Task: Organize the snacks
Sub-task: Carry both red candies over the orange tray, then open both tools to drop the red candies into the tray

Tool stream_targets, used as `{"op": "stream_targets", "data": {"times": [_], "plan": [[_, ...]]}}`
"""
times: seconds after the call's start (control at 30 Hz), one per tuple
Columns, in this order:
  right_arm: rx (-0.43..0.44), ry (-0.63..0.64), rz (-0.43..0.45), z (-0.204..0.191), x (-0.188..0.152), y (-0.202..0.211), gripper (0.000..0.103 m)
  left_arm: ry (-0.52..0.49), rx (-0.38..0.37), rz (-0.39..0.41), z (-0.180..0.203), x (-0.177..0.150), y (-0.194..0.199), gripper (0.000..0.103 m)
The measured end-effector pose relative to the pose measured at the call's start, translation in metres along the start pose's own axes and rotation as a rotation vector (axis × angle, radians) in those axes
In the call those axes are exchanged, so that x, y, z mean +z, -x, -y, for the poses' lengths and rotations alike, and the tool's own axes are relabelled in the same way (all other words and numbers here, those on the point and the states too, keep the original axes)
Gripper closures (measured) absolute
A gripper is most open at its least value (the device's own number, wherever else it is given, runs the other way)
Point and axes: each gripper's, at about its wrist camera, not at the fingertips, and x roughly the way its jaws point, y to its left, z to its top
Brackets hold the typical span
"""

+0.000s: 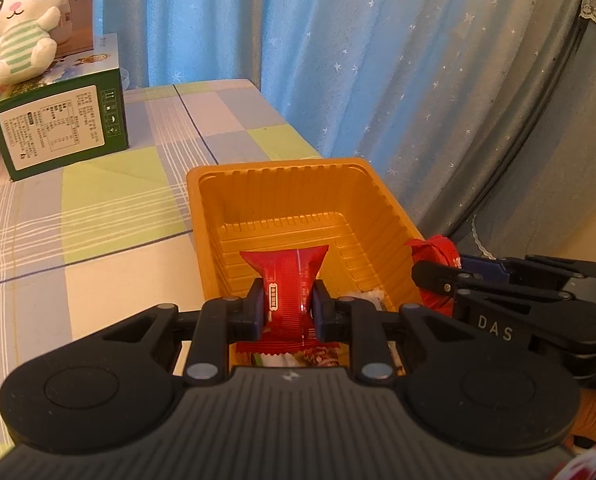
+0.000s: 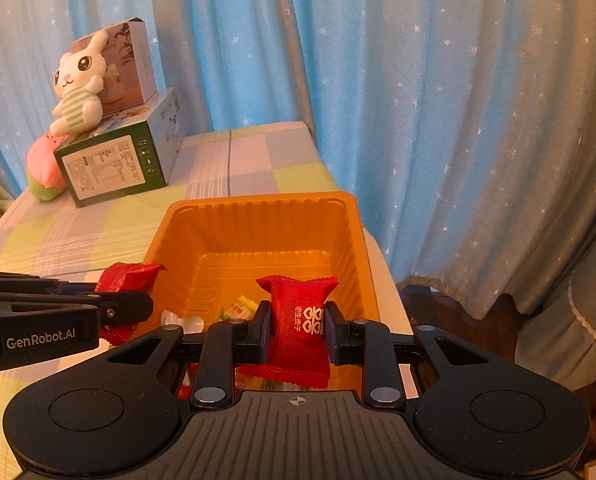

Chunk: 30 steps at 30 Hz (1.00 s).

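Blue star-printed curtains [image 2: 438, 100] are hanging behind a table covered with a checked cloth [image 1: 98, 208] in pale green, lilac and cream.

An orange plastic tray [image 1: 298, 200] with ribbed walls is sitting at the near right corner of the table, its right rim running along the table's right edge. A few wrapped snacks [image 2: 238, 308], white and yellow-green, are lying on the tray floor near its front wall.

The left gripper [image 1: 287, 310] is clamping a red snack packet [image 1: 288, 292] between its two blue pads. This packet is standing upright over the near end of the tray, its upper crimped end fanning out above the fingers.

The right gripper [image 2: 296, 330] is clamping a second red packet with white print [image 2: 300, 320] in the same manner. It is hanging over the front part of the tray, above the loose snacks.

The two grippers are positioned side by side at the tray's near rim, each appearing at the edge of the other's view.

At the far left corner of the table, a green carton [image 1: 62, 124] with a white label is lying flat. A white plush rabbit [image 1: 26, 20] in a striped shirt is sitting on top of it, leaning against an upright box [image 2: 130, 64]. A pink and green plush toy [image 2: 44, 172] is resting just beside the carton's left end.
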Motion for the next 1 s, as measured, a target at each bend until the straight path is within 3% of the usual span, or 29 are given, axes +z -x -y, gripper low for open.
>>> {"op": "stream_targets", "data": {"times": [0.77,0.87,1.0], "plan": [[-0.009,-0.001,-0.030,0.010,0.009,-0.032,0.076,-0.041,-0.010,-0.026,0.001,0.027,-0.044,0.082],[-0.009,-0.002,-0.032,0.012,0.009,-0.033,0.076,-0.045,-0.004,-0.023,-0.001,0.028,-0.045,0.071],[-0.008,-0.004,-0.033,0.011,0.009,-0.034,0.076,-0.038,0.005,-0.019,-0.008,0.027,-0.043,0.068]]}}
